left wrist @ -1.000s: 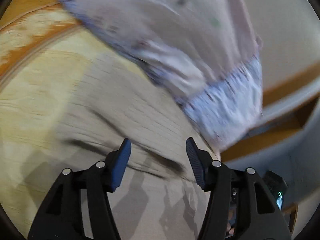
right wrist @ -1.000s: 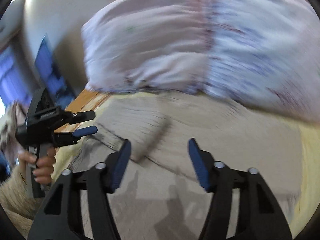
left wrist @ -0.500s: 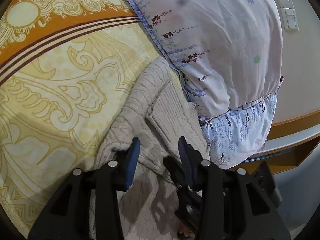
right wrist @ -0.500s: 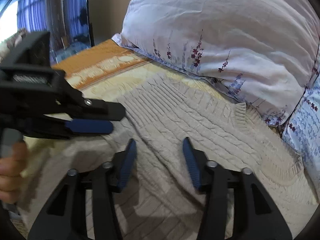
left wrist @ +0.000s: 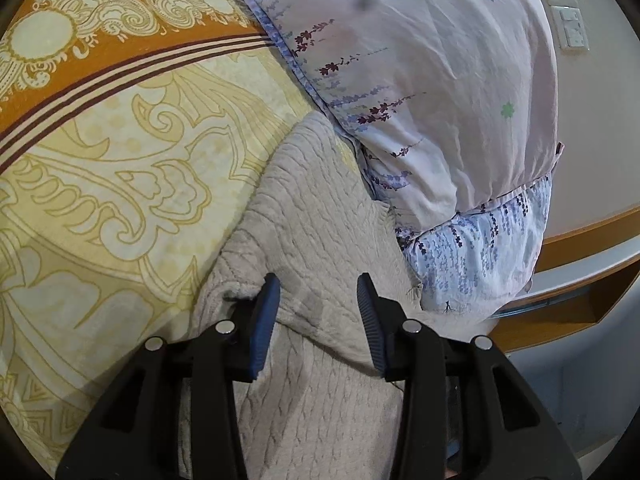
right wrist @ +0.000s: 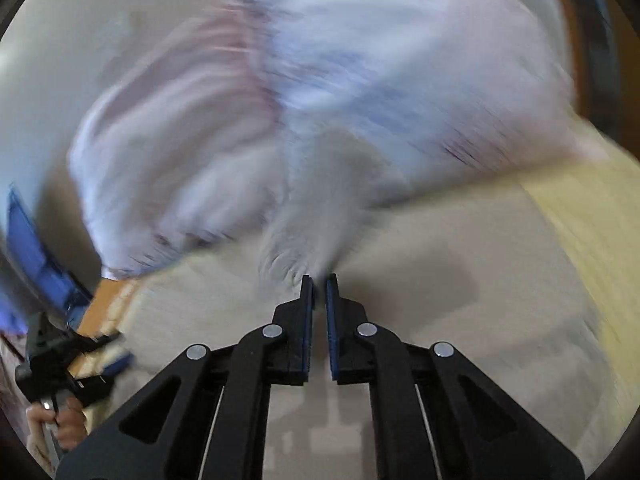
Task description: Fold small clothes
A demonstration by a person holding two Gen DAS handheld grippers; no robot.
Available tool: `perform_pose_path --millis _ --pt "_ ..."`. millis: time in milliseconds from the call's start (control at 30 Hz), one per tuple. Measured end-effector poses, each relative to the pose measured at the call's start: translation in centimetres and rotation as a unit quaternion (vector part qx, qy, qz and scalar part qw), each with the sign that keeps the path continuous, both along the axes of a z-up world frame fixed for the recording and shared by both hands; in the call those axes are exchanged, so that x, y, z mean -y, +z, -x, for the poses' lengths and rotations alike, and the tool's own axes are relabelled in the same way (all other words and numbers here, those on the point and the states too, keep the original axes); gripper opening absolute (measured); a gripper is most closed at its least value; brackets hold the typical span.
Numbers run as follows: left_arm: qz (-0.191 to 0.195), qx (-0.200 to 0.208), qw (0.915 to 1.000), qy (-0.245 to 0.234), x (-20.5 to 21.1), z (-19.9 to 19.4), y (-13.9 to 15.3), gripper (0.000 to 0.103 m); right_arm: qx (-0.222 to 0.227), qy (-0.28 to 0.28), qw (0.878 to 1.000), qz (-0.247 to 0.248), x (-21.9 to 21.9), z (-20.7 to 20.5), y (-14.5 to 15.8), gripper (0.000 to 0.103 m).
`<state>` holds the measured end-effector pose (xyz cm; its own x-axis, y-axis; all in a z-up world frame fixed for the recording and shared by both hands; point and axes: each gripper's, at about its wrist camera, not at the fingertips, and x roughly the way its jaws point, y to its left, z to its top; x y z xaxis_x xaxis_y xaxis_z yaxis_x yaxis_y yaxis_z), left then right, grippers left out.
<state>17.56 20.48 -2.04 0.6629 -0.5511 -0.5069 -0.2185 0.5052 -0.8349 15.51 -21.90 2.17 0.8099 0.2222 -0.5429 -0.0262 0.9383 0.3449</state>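
Left gripper: we see black arms with blue ribbed fingers, held apart, hovering just over the knit; whether the tips touch the cloth we cannot tell. Nothing is pinched between them.
Right gripper: in our right wrist view, the fingers have just been closing and now stand clenched, with only a thin slit between the pads. A pale blurred tuft rises from the tips; we cannot tell whether it is knit caught there.
Beige cable-knit sweater: lying flat on the bed, under both grippers, with one part folded over across the body. Its far edge runs up against the pillows.
Yellow scroll-patterned bedspread with an orange border: beneath the sweater, spreading to the left in our left wrist view.
Pale pink floral-print pillow: beyond the sweater, resting on top of a light blue floral pillow.
White wall outlets: on the wall behind the pillows.
Person's hand: at the lower left edge of our right wrist view, gripping the other gripper's handle.
Sharpness: the right wrist view is heavily smeared; detail there is poor.
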Motion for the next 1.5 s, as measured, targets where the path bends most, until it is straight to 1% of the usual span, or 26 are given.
perform_pose_path --millis 67,133,167,233,300,367,433,500,533,567,600,633,700,733,800,867,900,933,967,1033,1067,1167,1233,1300,1400,1500 --pt "-0.003 0.001 1.0000 -0.001 0.1 0.0 0.1 0.042 -0.031 -0.026 0.999 -0.021 2.9 0.8 -1.0 0.019" --pt "-0.003 0.001 1.0000 -0.002 0.1 0.0 0.2 0.044 -0.035 -0.058 0.995 -0.076 6.7 1.2 -1.1 0.047" --pt "-0.003 0.002 1.0000 -0.003 0.1 0.0 0.3 0.045 -0.032 -0.064 0.993 -0.091 7.6 1.2 -1.0 0.049" --pt "-0.003 0.002 1.0000 -0.003 0.2 -0.1 0.3 0.046 -0.040 -0.070 0.990 -0.119 9.6 0.6 -1.1 0.049" --pt "-0.002 0.003 1.0000 -0.004 0.2 -0.1 0.3 0.047 -0.066 -0.048 0.985 -0.154 10.3 -0.8 -1.8 0.048" --pt "-0.003 0.004 1.0000 -0.006 0.2 -0.1 0.4 0.050 -0.087 -0.031 0.980 -0.174 10.2 -1.9 -2.5 0.046" --pt "-0.008 0.007 0.9999 -0.012 0.4 -0.2 0.8 0.055 -0.103 -0.016 0.980 -0.170 9.4 -2.9 -2.8 0.037" --pt "-0.016 0.009 0.9996 -0.020 0.7 -0.3 1.1 0.063 -0.113 -0.006 0.981 -0.156 8.6 -3.3 -3.0 0.033" --pt "-0.022 0.010 0.9994 -0.024 0.9 -0.4 1.3 0.064 -0.119 -0.001 0.981 -0.151 8.1 -3.6 -3.1 0.033" --pt "-0.030 0.011 0.9990 -0.031 1.1 -0.4 1.6 0.067 -0.118 0.002 0.982 -0.146 7.9 -3.6 -3.3 0.029" --pt "-0.037 0.011 0.9986 -0.036 1.3 -0.5 1.8 0.068 -0.118 0.008 0.983 -0.142 7.6 -3.8 -3.3 0.015" --pt "-0.044 0.011 0.9982 -0.040 1.5 -0.5 1.9 0.068 -0.120 0.023 0.982 -0.145 7.2 -4.0 -3.4 0.009" --pt "-0.056 0.010 0.9972 -0.049 1.8 -0.6 2.1 0.068 -0.099 0.025 0.986 -0.135 6.9 -3.9 -2.9 0.008" --pt "-0.057 0.009 0.9970 -0.052 1.8 -0.6 2.1 0.068 -0.069 0.025 0.990 -0.118 6.7 -3.5 -1.8 0.008" --pt "-0.049 0.009 0.9973 -0.054 1.6 -0.6 2.1 0.068 -0.023 0.019 0.994 -0.103 7.0 -2.7 0.1 0.008" --pt "-0.042 0.006 0.9975 -0.057 1.5 -0.5 2.0 0.069 -0.006 0.006 0.996 -0.092 7.3 -2.3 0.9 0.008" --pt "-0.042 0.005 0.9974 -0.059 1.5 -0.5 1.9 0.069 -0.008 -0.006 0.997 -0.080 7.4 -2.3 0.8 0.008" --pt "-0.043 0.004 0.9972 -0.060 1.6 -0.5 1.8 0.069 -0.021 -0.021 0.998 -0.062 7.6 -2.5 0.4 0.008" --pt "-0.044 0.003 0.9970 -0.063 1.6 -0.5 1.8 0.069 -0.047 -0.033 0.997 -0.046 7.8 -3.0 -0.6 0.008" --pt "-0.047 0.003 0.9966 -0.067 1.8 -0.3 1.8 0.069 -0.099 -0.038 0.994 -0.034 7.9 -3.8 -2.6 0.009" --pt "-0.052 0.004 0.9963 -0.069 1.9 -0.2 1.9 0.069 -0.094 -0.039 0.994 -0.039 8.0 -3.5 -2.7 0.009" --pt "-0.062 0.007 0.9951 -0.076 1.8 0.4 2.3 0.069 -0.086 -0.049 0.995 -0.027 7.9 -2.5 -1.5 0.013" --pt "-0.071 0.010 0.9938 -0.085 1.6 1.1 2.5 0.069 -0.064 -0.044 0.996 -0.033 8.0 -1.5 -0.6 0.014" --pt "-0.082 0.013 0.9922 -0.092 1.6 1.7 2.7 0.069 -0.047 -0.019 0.998 -0.023 7.5 -1.0 0.1 0.014" --pt "-0.105 0.019 0.9888 -0.104 1.7 2.7 2.8 0.069 -0.051 0.007 0.998 -0.018 6.5 -1.8 -0.3 0.017" --pt "-0.129 0.022 0.9852 -0.111 1.7 3.9 2.9 0.069 -0.045 -0.017 0.999 -0.017 6.7 -1.9 -0.5 0.018"
